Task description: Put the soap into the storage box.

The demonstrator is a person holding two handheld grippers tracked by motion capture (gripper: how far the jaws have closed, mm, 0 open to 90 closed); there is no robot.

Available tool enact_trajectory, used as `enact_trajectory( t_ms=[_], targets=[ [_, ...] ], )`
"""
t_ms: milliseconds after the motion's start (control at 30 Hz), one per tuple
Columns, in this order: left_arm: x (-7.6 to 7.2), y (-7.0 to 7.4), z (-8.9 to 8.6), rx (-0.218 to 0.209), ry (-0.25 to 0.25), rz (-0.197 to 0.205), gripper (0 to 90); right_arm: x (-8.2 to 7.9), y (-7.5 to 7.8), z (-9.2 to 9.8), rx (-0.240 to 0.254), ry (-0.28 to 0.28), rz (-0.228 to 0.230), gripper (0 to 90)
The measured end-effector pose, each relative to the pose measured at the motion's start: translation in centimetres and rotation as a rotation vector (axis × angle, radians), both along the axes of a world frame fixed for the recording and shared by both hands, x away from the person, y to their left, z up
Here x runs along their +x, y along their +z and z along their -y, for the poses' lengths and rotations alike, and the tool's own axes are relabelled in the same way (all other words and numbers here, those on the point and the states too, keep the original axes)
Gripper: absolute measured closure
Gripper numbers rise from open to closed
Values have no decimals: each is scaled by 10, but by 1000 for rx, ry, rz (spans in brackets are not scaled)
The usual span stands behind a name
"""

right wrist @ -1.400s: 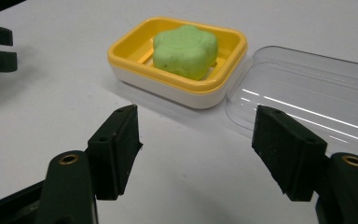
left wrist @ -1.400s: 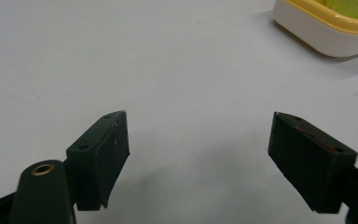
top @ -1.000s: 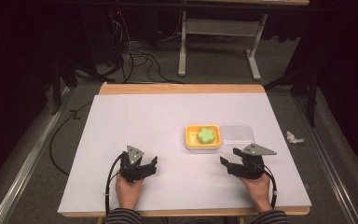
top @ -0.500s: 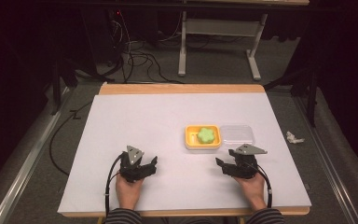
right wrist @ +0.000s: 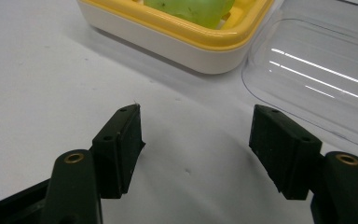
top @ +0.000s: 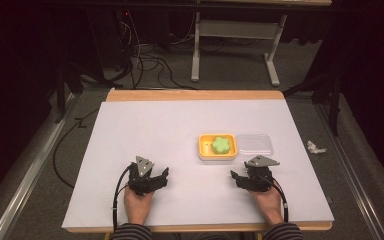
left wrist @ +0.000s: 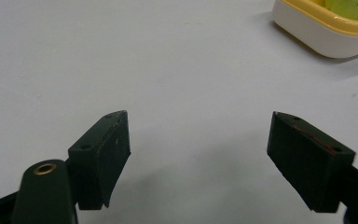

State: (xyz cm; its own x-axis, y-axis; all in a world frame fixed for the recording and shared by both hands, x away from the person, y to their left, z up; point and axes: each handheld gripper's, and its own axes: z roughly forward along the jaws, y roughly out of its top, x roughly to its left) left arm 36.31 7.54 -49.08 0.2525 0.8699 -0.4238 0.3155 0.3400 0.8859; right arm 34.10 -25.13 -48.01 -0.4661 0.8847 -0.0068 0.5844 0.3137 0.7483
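Observation:
A yellow-rimmed white dish [top: 204, 148] sits right of the table's middle with a green flower-shaped piece [top: 221, 145] in it. A clear plastic lid [top: 253, 143] lies against the dish's right side. My left gripper [top: 164, 175] rests near the front edge, left of the dish, jaws open on bare table [left wrist: 198, 140]. My right gripper [top: 234, 177] stands open just in front of the dish and lid, nothing between its fingers [right wrist: 196, 135]. The dish [right wrist: 177, 39] and lid [right wrist: 317, 70] are close ahead in the right gripper view; the dish's corner [left wrist: 321, 35] appears in the left gripper view.
The table is covered by a white sheet [top: 150, 130] with a wooden edge [top: 195, 95] at the back. A crumpled white scrap [top: 315, 147] lies on the floor to the right. Cables [top: 145, 55] and a desk frame [top: 235, 35] stand beyond the table.
My right gripper has shifted left and a little forward, toward the dish. The left gripper has stayed put.

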Motion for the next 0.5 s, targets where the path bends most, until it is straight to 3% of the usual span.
enact_trajectory(
  t_ms=[500],
  targets=[
    [0,0,0,-4,-1,2,213,0,-1,0,-1,-6,4,348]
  ],
)
